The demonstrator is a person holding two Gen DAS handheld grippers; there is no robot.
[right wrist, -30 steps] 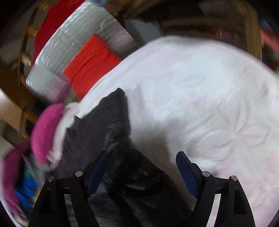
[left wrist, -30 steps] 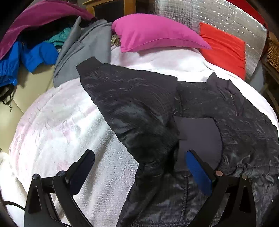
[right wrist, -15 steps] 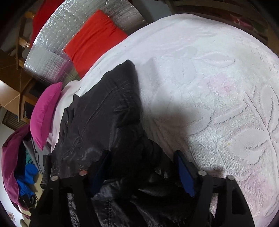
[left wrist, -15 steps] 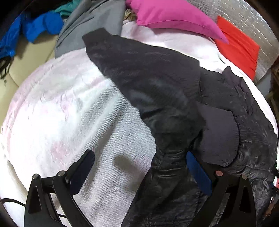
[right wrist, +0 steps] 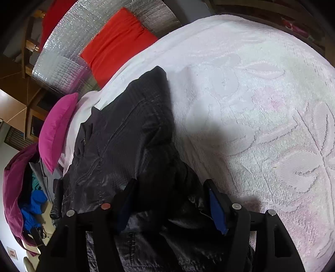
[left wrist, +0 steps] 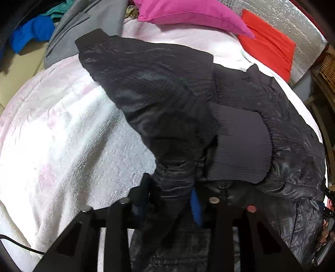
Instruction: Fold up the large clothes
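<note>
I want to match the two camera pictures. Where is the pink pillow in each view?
Left wrist view: the pink pillow lies along the top edge, centre to right.
Right wrist view: the pink pillow is at the left side, standing on end.
Shared landmark: the red cloth on the silver padding, beside the pillow.

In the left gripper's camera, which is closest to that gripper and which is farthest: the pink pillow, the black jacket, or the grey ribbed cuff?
From the left gripper, whose jaws are closing on a fold of jacket:
1. Black jacket: bunched between its fingers.
2. Grey ribbed cuff: just beyond, to the right.
3. Pink pillow: far end of the bed, at the top.
</note>
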